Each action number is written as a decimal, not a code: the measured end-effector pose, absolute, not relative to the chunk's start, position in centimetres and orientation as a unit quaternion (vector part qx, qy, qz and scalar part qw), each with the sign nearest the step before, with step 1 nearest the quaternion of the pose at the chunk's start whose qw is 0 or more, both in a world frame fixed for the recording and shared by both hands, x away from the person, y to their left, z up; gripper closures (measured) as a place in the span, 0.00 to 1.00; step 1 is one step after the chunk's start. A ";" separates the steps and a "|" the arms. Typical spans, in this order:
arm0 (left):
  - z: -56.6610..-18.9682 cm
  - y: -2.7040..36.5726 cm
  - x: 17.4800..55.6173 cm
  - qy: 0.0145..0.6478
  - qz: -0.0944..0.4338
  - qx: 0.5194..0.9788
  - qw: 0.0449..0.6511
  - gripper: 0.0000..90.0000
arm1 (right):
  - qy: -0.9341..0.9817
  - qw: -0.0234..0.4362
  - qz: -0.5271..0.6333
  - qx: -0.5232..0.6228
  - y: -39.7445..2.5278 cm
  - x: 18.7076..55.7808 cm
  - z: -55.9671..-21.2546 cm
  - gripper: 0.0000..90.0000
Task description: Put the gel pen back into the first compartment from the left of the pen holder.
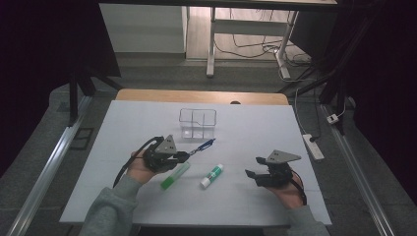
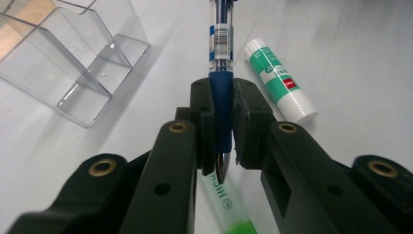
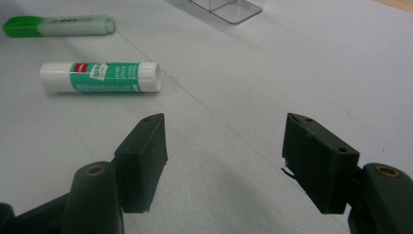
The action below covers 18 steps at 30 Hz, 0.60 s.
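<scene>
Organizer: I see the clear divided organizer (image 1: 197, 123) beyond my left fingers, compartments bare.
Left gripper (image 2: 222, 127): fingers pinching the blue pen (image 2: 220, 73) by its grip, lifted off the desk (image 1: 255, 196).
Right gripper (image 3: 224, 146): fingers spread wide, touching nothing.
Hidden: highlighter (image 2: 229, 204) partly covered beneath my left fingers; glue stick (image 2: 280, 80) just beside.
</scene>
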<state>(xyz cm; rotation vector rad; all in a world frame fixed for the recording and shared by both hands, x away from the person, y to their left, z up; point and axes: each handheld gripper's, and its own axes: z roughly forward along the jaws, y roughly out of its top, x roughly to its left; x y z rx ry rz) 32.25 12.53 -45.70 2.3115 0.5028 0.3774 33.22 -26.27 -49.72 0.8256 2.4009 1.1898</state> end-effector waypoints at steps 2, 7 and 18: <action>-45.9 12.3 32.3 0.196 0.145 0.899 0.364 0.88 | 0.843 0.165 0.423 0.289 -26.2 33.2 -49.7 0.36; -46.4 11.6 32.2 0.188 0.141 0.905 0.354 0.88 | 0.844 0.163 0.427 0.281 -25.7 33.0 -49.6 0.36; -47.3 10.1 32.1 0.174 0.128 0.916 0.337 0.88 | 0.846 0.174 0.432 0.260 -24.5 32.4 -49.0 0.36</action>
